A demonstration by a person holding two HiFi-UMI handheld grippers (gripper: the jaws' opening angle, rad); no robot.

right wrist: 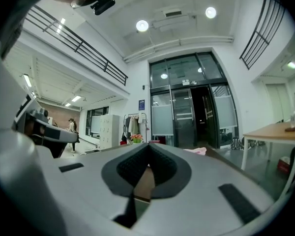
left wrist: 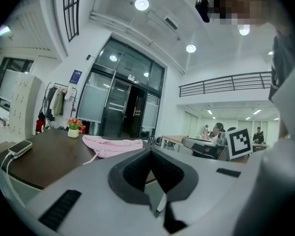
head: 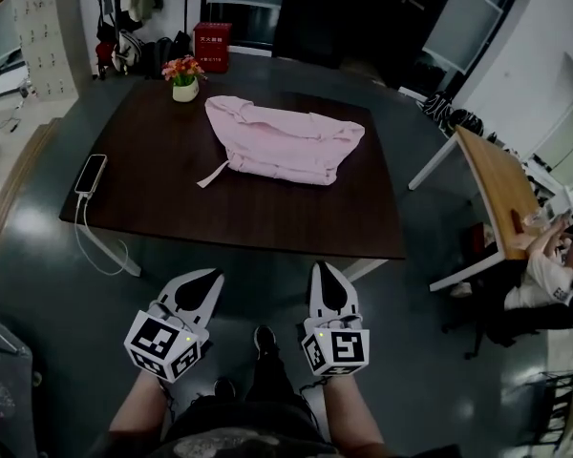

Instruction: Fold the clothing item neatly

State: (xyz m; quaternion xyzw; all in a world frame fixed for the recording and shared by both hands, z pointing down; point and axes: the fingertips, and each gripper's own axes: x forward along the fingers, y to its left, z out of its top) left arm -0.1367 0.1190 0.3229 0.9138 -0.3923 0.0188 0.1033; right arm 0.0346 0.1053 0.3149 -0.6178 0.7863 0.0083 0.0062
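Observation:
A pink garment (head: 285, 141) lies crumpled on the dark wooden table (head: 172, 194), with a white drawstring trailing off its left side. It also shows in the left gripper view as the pink garment (left wrist: 113, 145), and a sliver of pink (right wrist: 196, 151) peeks over the right gripper's jaws. Both grippers are held low, near the person's body, well short of the table's near edge. My left gripper (head: 213, 277) is shut and holds nothing. To its right, my right gripper (head: 326, 269) is also shut and empty.
A phone (head: 91, 174) with a white cable lies at the table's left edge. A flower pot (head: 183, 76) stands at the far left corner. A lighter wooden desk (head: 497, 194) stands to the right, with a seated person beside it. A coat rack is at the back.

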